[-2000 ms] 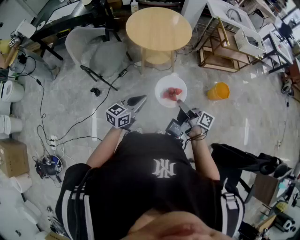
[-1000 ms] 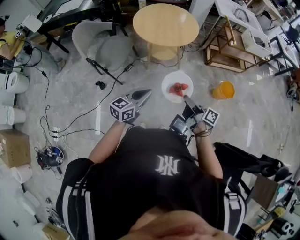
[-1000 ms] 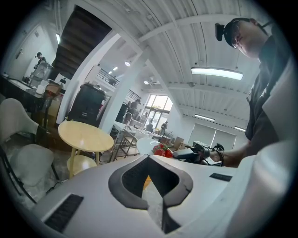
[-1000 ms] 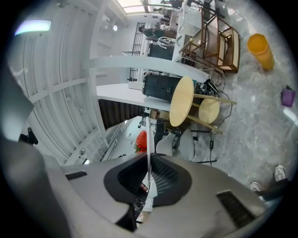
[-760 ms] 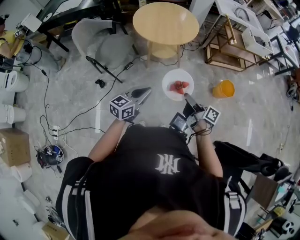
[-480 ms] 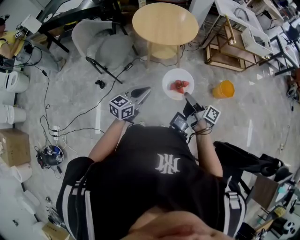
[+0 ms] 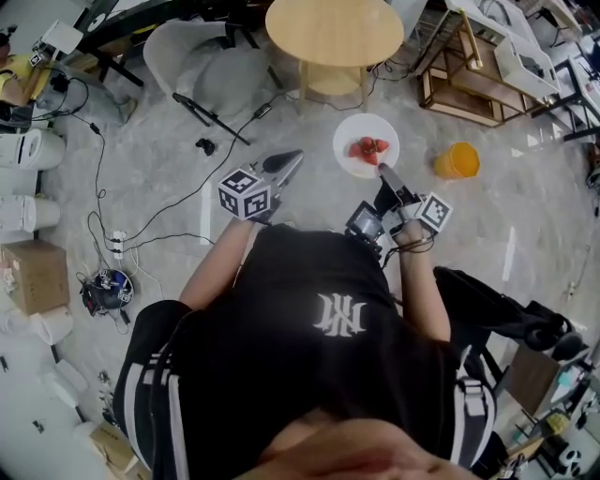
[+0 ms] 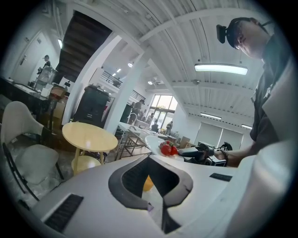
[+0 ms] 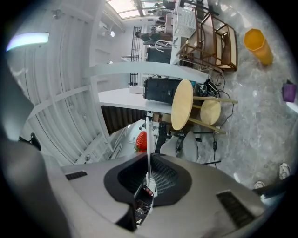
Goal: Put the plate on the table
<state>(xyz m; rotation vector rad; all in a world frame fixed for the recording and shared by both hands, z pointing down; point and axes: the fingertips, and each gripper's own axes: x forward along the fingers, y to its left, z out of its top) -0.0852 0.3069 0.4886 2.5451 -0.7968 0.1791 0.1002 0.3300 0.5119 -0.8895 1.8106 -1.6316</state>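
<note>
Head view: right tongs [image 7: 386, 175] pinch the near rim of a stiff, breakable plate [image 7: 350, 133] carrying loose strawberries [image 7: 368, 148], likely best kept level; left tongs [image 7: 286, 161] pressed together.

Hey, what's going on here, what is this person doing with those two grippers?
A person stands with a gripper in each hand. The right gripper has its fingers clamped on the rim of a white plate carrying strawberries, holding it in the air above the floor. The left gripper is shut and empty beside it. The round wooden table is just ahead, and the plate is not on it yet.
</note>
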